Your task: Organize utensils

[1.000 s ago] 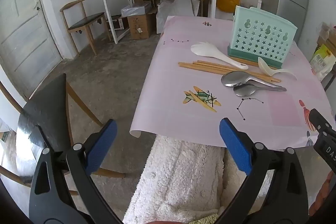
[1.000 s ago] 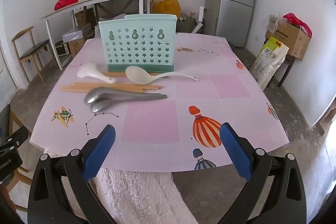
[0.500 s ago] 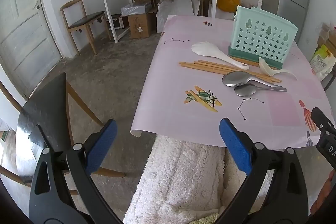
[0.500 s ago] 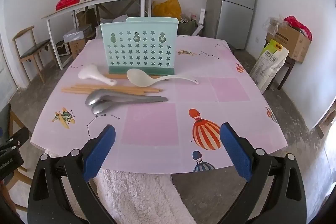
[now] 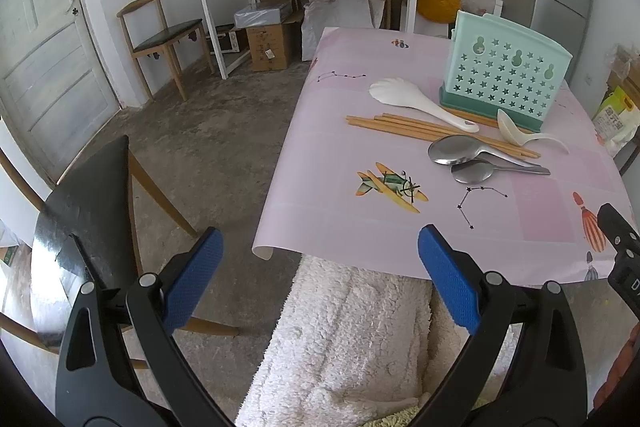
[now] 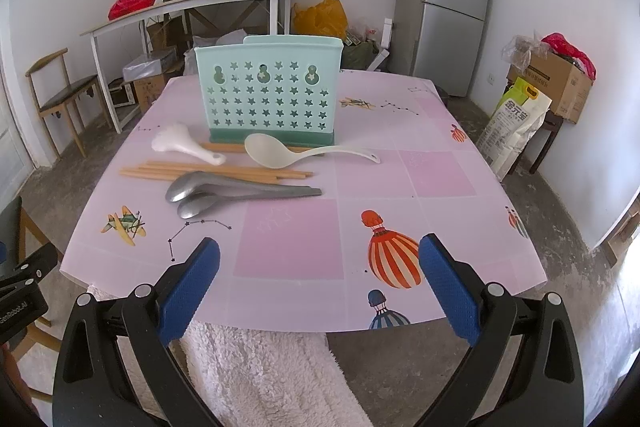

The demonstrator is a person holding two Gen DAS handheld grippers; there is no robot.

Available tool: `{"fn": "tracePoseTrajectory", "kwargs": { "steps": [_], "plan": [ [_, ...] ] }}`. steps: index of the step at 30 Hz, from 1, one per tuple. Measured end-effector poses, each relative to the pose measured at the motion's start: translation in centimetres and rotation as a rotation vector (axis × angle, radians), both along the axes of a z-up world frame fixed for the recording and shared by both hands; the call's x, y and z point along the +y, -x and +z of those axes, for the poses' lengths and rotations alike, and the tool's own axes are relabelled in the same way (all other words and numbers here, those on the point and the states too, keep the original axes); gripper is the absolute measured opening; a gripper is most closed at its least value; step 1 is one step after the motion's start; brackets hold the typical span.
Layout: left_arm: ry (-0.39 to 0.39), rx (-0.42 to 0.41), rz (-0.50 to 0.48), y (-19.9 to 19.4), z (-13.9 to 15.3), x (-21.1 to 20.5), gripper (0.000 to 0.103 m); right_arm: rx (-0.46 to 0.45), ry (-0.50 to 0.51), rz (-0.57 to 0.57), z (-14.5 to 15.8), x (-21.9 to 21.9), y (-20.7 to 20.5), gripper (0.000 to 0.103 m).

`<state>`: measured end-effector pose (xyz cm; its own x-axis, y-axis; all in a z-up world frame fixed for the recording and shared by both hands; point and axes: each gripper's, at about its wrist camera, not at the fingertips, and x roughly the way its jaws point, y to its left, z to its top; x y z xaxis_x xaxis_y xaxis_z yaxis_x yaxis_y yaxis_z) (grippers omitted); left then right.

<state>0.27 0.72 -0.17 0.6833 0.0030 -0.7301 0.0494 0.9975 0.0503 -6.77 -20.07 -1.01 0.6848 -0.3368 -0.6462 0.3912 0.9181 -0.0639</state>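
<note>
While both claws hang back off the near edge of the desk [image 6: 400, 179], its front half lies bare – only printed balloons and a small plane on the pink cloth – so there is open room between that edge and the utensils. The left claw [image 5: 318, 273] stands wide apart with nothing between its blue pads, out past the desk's near left corner, over the floor and a fleecy white garment [image 5: 352, 339]. The right claw [image 6: 319, 279] is likewise spread wide and holds nothing, its tips just over the near edge.

Toward the far left of the desk stands the mint utensil holder [image 6: 269, 95], upright – star holes across its face. Just in front of it lie the white rice paddle [image 6: 182, 146] and the white ladle [image 6: 298, 151], handle pointing right. Nearer come the wooden chopsticks [image 6: 212, 171] in a loose row, then two metal spoons [image 6: 236, 191] side by side, bowls to the left. A dark chair [image 5: 86, 227] sits left of the desk.
</note>
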Motion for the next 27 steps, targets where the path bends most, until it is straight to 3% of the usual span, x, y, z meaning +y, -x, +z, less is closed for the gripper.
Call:
{"fn": "tracePoseTrajectory", "kwargs": {
  "steps": [27],
  "plan": [
    [-0.03,0.012,0.024,-0.21,-0.13,0.3,0.094,-0.009,-0.009,0.008,0.24,-0.03,-0.1,0.097]
  ]
}}
